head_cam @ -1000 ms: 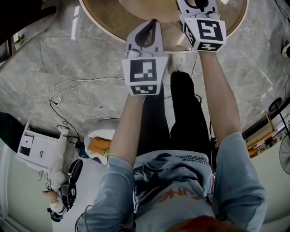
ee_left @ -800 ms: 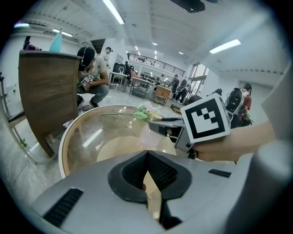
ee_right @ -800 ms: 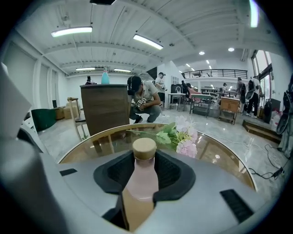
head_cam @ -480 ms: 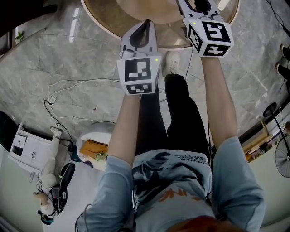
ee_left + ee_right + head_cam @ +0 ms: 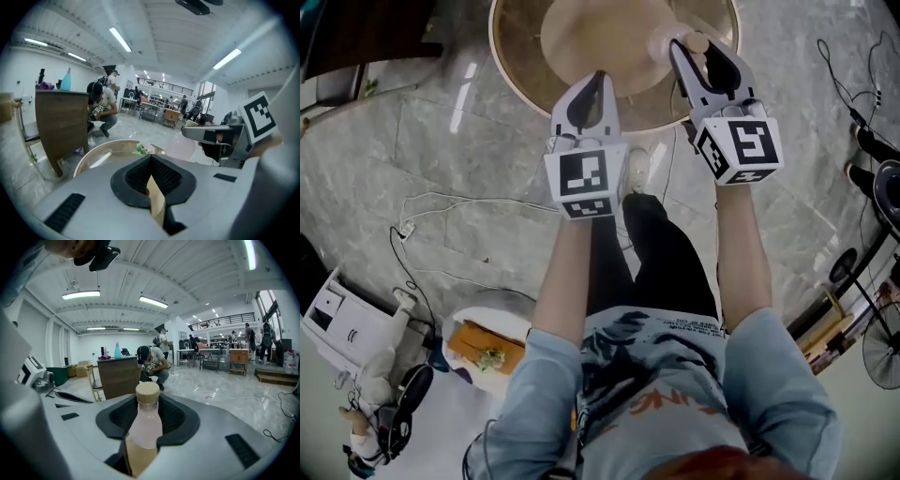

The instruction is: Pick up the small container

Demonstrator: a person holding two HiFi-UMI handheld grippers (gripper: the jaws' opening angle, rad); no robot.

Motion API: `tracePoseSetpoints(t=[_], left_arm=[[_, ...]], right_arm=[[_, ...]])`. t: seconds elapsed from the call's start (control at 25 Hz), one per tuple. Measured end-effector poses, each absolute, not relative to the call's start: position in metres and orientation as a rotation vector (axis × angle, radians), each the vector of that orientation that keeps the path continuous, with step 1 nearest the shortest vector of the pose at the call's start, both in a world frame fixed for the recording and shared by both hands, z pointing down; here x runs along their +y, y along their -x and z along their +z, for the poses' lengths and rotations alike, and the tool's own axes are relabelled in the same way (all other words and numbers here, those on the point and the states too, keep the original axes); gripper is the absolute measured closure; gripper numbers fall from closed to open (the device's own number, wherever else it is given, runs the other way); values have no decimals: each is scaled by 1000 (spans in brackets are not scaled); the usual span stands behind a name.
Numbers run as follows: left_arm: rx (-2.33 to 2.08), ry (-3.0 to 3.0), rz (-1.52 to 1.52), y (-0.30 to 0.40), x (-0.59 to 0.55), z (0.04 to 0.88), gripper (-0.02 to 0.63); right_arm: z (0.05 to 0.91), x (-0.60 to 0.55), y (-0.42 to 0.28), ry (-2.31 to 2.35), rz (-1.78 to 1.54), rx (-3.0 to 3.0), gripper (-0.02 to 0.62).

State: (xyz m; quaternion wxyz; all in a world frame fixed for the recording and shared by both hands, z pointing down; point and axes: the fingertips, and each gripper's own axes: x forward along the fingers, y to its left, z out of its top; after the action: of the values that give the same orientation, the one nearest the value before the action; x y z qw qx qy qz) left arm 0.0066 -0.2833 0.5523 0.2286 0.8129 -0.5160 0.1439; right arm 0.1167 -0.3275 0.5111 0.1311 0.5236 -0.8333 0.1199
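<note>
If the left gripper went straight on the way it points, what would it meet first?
Most likely the round light wooden table, just beyond the left gripper's closed tips, though depth is unclear.

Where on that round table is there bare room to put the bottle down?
The round table's left side, between its rim and the left gripper, looks bare. The right side is crowded by the right gripper, its jaws shut on the bottle.
</note>
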Motion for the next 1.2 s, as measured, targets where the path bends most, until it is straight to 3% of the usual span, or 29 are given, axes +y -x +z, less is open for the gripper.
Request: tracePoseSetpoints(t=[0.68,1.2], left_arm=[[-1706,-2294,165,-36,-274,317,583],[-1780,-2340,23,-33,-251,226,583]], right_arm=[[299,-267,-176,-1582,81,-2508,443],[216,-242,-169,-1633,-4,-2568,443]])
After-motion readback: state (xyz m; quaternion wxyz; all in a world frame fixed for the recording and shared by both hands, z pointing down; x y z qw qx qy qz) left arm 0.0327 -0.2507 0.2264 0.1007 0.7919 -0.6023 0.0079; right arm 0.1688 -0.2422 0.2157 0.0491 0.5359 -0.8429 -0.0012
